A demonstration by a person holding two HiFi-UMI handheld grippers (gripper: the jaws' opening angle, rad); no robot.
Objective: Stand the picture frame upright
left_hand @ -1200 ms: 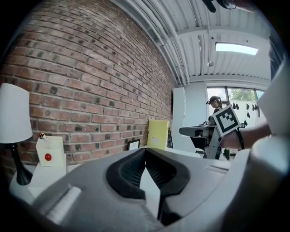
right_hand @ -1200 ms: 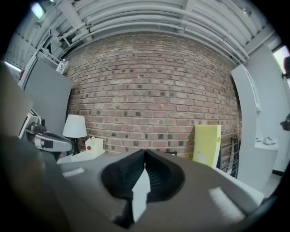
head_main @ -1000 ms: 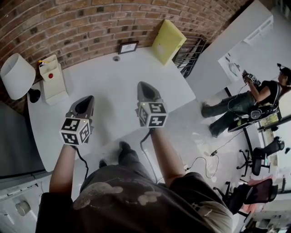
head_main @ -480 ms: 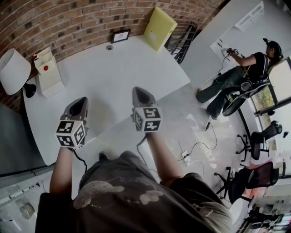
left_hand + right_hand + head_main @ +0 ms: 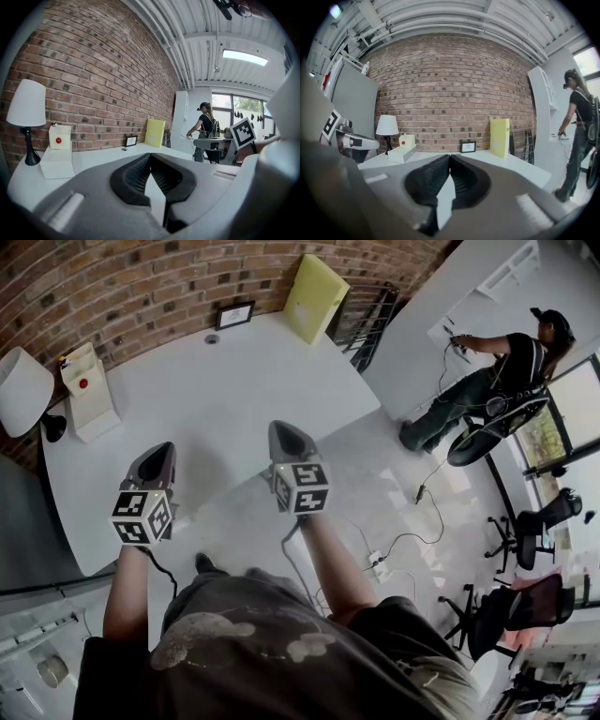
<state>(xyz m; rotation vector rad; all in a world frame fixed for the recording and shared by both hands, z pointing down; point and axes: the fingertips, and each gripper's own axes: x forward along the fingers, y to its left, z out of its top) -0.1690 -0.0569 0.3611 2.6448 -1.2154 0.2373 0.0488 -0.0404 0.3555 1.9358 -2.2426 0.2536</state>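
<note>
the frame (image 5: 468,147) is small, with a thin dark border round a pale picture. it stands at the back edge of the worktop (image 5: 234,418), right by the brick wall (image 5: 450,93), with its face turned to the room. a little round thing (image 5: 212,338) lies just to its left, and a yellow board (image 5: 316,298) leans on the wall to its right, apart from it. i cannot tell whether the frame leans on the bricks or rests on a prop of its own

the left claw (image 5: 150,155) is narrow, its ribbed pads meeting at the tips with nothing between them. the right claw (image 5: 450,157) is the same, tips together and empty. both are over the near part of the worktop, well apart from the frame and pointing toward the wall

only the head view shows the layout from above: the two arms, the lamp (image 5: 21,390) and the white box (image 5: 80,381) with a red dot at the left end, a dark rack (image 5: 361,320) past the board, and cables on the floor. there the frame is just a small dark slip. the right gripper view meets the frame head on, so its border and pale centre read best. the left gripper view sees it aslant and adds bright windows behind a second person (image 5: 205,124)
</note>
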